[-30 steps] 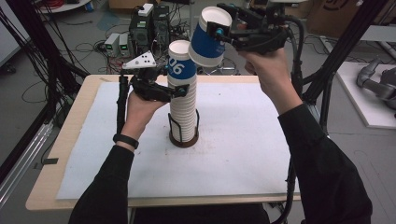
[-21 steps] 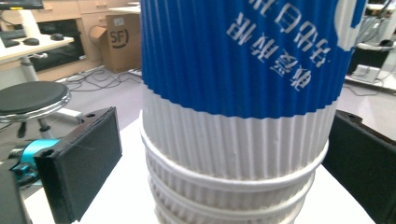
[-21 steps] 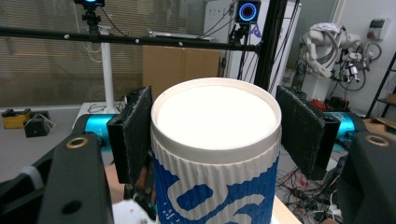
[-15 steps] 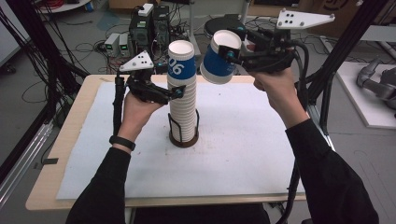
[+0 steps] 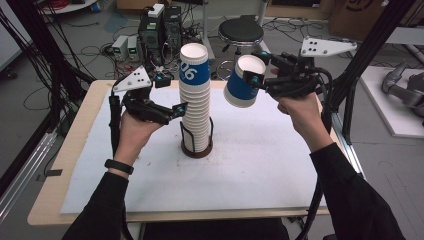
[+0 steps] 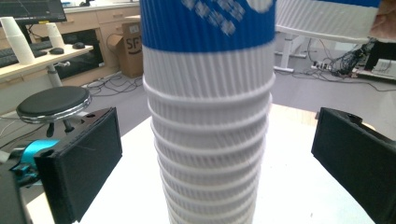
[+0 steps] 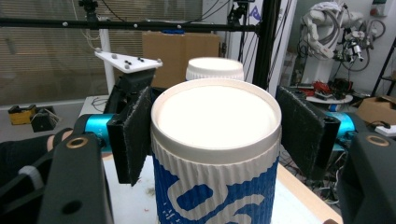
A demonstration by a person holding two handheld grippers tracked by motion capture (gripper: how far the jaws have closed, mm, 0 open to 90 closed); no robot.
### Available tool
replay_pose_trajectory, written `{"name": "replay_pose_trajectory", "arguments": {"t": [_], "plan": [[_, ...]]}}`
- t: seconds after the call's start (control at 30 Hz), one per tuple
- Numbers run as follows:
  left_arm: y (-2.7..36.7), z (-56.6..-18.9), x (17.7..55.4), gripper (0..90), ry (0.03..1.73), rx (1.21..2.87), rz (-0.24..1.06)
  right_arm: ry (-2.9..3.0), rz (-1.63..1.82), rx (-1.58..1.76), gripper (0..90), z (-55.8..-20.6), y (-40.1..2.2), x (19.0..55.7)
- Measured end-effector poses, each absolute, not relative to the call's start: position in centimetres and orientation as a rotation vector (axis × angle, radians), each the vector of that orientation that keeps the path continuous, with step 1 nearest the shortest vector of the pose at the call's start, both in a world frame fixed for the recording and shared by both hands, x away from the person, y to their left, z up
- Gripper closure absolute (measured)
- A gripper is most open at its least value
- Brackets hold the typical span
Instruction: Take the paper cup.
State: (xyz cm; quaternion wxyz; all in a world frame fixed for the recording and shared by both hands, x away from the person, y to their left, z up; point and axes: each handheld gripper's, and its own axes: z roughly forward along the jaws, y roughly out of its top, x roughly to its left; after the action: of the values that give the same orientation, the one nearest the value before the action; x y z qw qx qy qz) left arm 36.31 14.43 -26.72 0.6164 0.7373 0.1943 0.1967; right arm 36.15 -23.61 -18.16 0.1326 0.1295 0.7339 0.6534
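A tall stack of ribbed paper cups (image 5: 196, 105) stands upright in a dark wire holder (image 5: 196, 145) at the middle of the white mat (image 5: 260, 165) on the bench (image 5: 60, 200). The top cup is blue-banded and shows white figures reading "06".

The left gripper (image 5: 170, 95) comes in from nine o'clock of the stack. Its jaws have just been opening and now stand released on either side of the stack, clear of it, as the left gripper view shows (image 6: 210, 154).

At about two o'clock of the stack, held well above the bench, the right gripper (image 5: 255, 70) is clenched on a single blue-and-white cup (image 5: 241, 82). The cup is tilted, its empty mouth facing up and toward the stack. In the right gripper view both pads (image 7: 135, 135) press its ribbed wall (image 7: 215, 186).
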Motion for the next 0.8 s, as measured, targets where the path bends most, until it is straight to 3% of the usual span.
{"name": "replay_pose_trajectory", "arguments": {"t": [0.8], "plan": [[15.1,-30.6,32.7,1.7,0.426,1.696,0.396,2.205,1.872,0.446,31.3,-25.7,-25.6,35.0]]}}
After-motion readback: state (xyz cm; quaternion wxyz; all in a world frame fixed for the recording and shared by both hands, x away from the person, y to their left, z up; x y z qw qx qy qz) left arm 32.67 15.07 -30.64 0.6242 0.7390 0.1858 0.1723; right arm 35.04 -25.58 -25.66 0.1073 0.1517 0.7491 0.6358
